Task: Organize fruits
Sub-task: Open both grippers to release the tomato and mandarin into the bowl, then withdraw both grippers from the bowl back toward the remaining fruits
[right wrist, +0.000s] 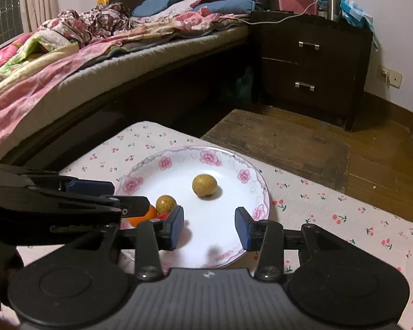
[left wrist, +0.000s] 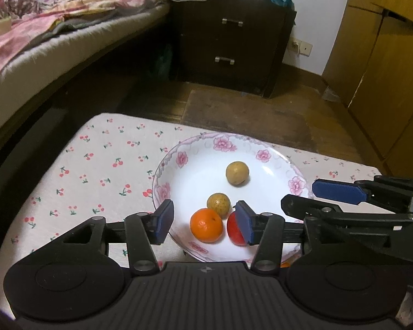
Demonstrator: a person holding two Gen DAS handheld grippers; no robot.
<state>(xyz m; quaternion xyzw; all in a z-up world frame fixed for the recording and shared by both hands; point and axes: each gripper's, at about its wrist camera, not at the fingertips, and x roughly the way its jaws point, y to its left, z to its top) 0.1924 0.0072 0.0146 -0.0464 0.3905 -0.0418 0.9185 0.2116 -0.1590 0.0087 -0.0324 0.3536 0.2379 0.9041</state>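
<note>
Cherry-print counter (left wrist: 96,170): plate (left wrist: 201,170) already held orange (left wrist: 206,225), red fruit (left wrist: 234,231) and two brown fruits; left gripper (left wrist: 205,221) and right gripper (right wrist: 209,228) jaws apart, empty.

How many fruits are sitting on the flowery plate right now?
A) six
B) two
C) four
C: the plate holds four fruits: an orange, a red fruit and two brownish-yellow round fruits.
</note>
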